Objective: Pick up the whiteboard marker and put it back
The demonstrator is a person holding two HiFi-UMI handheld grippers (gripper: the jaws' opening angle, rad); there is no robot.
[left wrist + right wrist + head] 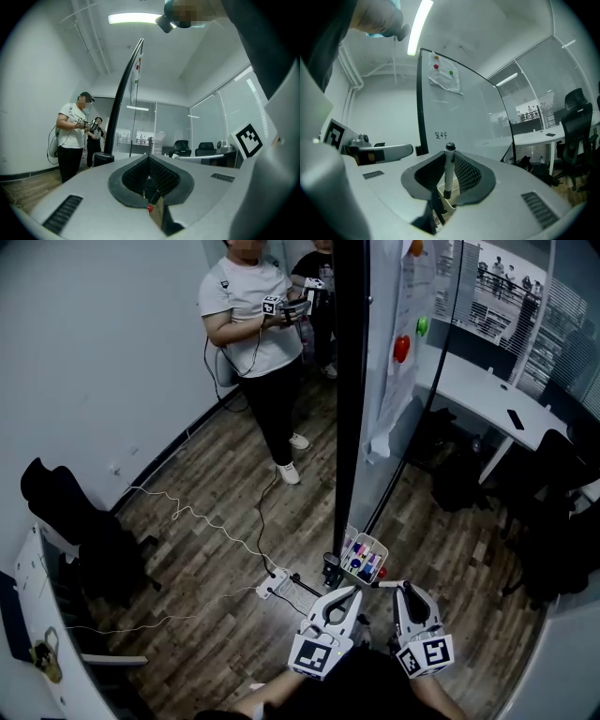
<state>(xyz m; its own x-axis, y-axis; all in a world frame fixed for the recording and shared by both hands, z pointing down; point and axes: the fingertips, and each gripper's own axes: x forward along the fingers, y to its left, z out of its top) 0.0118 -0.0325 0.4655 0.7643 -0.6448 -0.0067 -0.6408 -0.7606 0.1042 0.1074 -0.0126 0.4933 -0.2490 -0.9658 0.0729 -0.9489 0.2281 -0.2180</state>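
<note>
While a person in a white T-shirt (pixel 246 315) stands across the wood-plank floor (pixel 216 512) holding a device of their own, the right gripper (pixel 449 157) has its ribbed black pads closed on a white-barrelled whiteboard marker with black ends (pixel 448 176). The marker stands upright between the jaws. Its lower end is just over the white edge of a container that shows beneath them.

From the head view, both handheld grippers sit low in frame, side by side. The right gripper (pixel 405 587) lies just beside a small white plastic tray of coloured pens (pixel 370 540) at the foot of a tall black-framed whiteboard (pixel 459 112), which is seen edge-on from above. The left gripper (pixel 349 592) is near the tray's other side, its jaws pressed together with nothing between them.

On the board are a line of dark handwriting (pixel 440 135), a crumpled white paper sheet (pixel 446 80) and round red (pixel 436 66) and green (pixel 451 72) magnets.
</note>
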